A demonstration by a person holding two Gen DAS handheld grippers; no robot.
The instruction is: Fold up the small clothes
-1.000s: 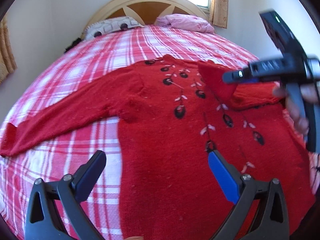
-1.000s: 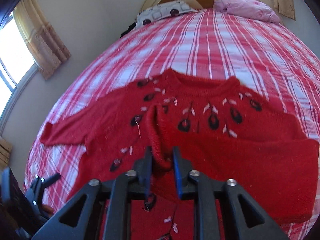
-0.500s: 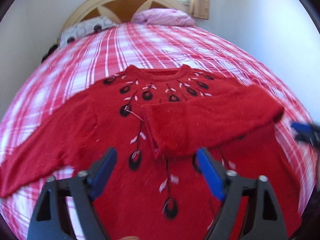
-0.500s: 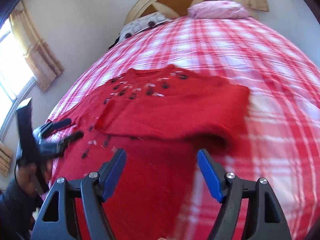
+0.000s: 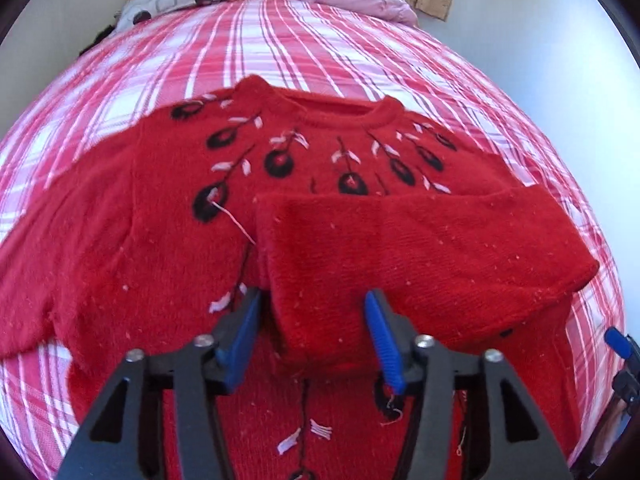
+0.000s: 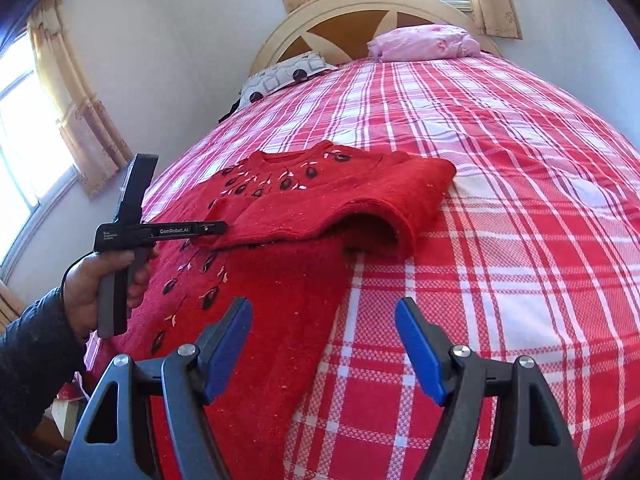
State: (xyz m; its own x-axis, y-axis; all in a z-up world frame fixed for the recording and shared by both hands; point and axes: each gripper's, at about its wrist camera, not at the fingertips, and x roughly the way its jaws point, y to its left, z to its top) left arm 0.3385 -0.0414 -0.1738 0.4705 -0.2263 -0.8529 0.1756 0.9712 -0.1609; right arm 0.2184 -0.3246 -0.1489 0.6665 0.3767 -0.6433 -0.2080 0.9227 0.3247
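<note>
A red knitted sweater [image 5: 168, 216] with black and white embroidery lies flat on the bed; it also shows in the right wrist view [image 6: 276, 280]. Its right sleeve [image 5: 420, 248] is folded across the chest, the cuff end near the middle. My left gripper [image 5: 312, 320] is open, its fingers either side of the sleeve's cuff end, just above it. In the right wrist view the left gripper [image 6: 224, 225] is at the cuff. My right gripper [image 6: 324, 344] is open and empty, above the sweater's right edge and the bedspread. The left sleeve [image 5: 36, 280] lies spread out to the left.
The bed has a red and white checked spread [image 6: 500, 200]. A grey patterned pillow [image 6: 284, 76] and a pink pillow [image 6: 424, 42] lie by the wooden headboard [image 6: 360, 16]. Walls and curtained windows surround the bed. The right gripper's tip shows at the left wrist view's right edge [image 5: 618, 342].
My right gripper let go of the sleeve cuff, opened and drew back to the right. My left gripper moved in over the folded sleeve's cuff end.
</note>
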